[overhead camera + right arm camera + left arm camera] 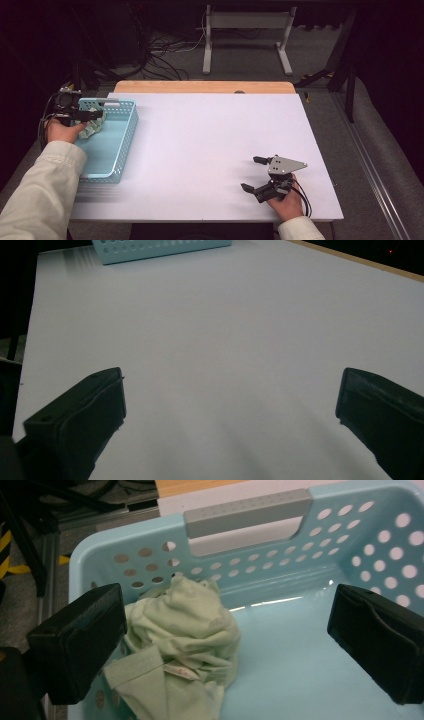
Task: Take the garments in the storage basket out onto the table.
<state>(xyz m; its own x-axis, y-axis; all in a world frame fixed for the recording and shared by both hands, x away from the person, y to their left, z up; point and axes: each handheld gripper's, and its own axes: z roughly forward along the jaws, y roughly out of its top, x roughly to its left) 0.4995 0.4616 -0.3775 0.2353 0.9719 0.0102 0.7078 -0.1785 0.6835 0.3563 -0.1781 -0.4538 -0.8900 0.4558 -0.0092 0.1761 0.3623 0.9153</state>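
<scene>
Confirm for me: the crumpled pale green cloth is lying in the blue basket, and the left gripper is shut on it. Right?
Not quite. The pale green cloth does lie in the blue basket, but the left gripper is open: the left gripper view shows its fingers spread wide, one beside the cloth, the other well clear of it.

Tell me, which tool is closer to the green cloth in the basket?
Left. The left tool hangs open right over the green cloth inside the blue basket, one jaw beside it. The right tool sits open far across the white table.
</scene>
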